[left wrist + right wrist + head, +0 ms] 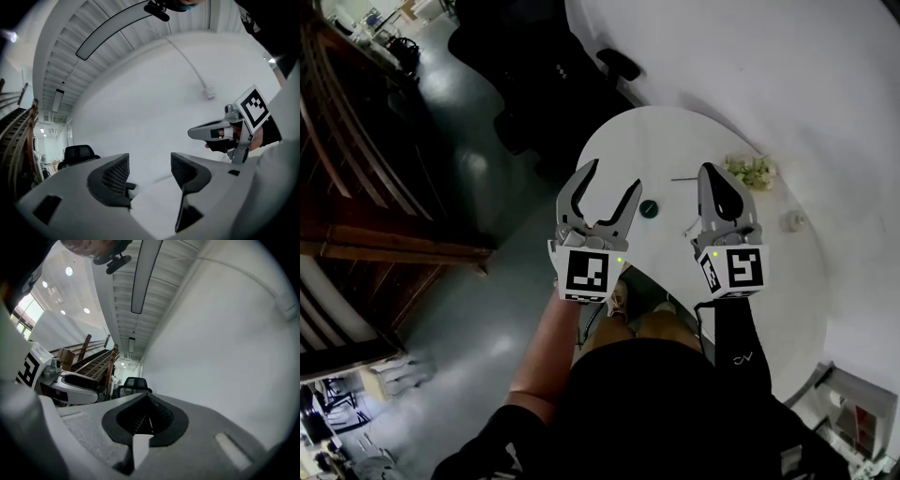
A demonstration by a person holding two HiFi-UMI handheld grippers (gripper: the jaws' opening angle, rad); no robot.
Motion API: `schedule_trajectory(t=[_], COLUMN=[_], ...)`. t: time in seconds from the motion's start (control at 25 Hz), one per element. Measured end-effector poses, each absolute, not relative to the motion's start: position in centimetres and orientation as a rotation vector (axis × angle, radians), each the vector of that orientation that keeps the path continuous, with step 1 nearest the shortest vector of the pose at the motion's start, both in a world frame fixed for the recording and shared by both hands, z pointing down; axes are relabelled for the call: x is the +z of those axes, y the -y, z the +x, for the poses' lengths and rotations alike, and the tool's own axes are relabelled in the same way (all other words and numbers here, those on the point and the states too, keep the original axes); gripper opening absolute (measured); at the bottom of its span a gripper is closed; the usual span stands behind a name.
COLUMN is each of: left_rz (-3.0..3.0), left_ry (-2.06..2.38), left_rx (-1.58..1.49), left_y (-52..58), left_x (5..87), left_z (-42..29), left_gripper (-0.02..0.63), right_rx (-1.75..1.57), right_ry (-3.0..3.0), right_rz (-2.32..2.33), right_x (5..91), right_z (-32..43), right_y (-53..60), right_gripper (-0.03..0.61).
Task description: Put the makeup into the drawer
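Makeup [649, 208] looks to be that small dark round piece on the white desk [675, 141], and it sits between the two sets of fingers, just off the inner finger of the left gripper [614, 178] and a little farther from the right gripper [711, 171]. It's round, so no long axis to line up with; I'd call the left the nearer one. A thin stick [684, 178] lies just beside the right fingers too, on their inner side; whether it's makeup I can't tell. Left fingers stand wide apart with nothing between them, right fingers are pressed together and empty. Both grippers are held up side by side in front of the person, pointing forward: the left gripper view and the right gripper view each look out at wall and ceiling, not down at the desk, so neither one shows the piece. To my eye, the next move calls for tipping the left fingers down. No drawer shows in any view.
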State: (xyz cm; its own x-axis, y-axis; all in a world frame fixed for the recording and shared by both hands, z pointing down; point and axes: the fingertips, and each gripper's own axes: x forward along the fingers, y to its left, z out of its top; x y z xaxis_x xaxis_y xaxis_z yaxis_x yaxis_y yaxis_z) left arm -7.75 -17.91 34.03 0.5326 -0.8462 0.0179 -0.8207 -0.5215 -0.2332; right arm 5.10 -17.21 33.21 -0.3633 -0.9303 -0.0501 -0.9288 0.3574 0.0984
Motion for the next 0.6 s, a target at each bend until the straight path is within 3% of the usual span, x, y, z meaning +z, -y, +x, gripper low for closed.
schedule_trajectory(t=[0.6], left_rz=[-2.744], left_ry=[-1.007], left_rx=[-0.215], left_y=[16.2], left_x=[35.3], left_z=[5.5], left_gripper=[0.272], right_rx=[-0.127], right_ry=[2.312], right_rz=[2.089], right_x=[33.4], right_z=[17.6], right_y=[12.4], right_gripper=[0.005])
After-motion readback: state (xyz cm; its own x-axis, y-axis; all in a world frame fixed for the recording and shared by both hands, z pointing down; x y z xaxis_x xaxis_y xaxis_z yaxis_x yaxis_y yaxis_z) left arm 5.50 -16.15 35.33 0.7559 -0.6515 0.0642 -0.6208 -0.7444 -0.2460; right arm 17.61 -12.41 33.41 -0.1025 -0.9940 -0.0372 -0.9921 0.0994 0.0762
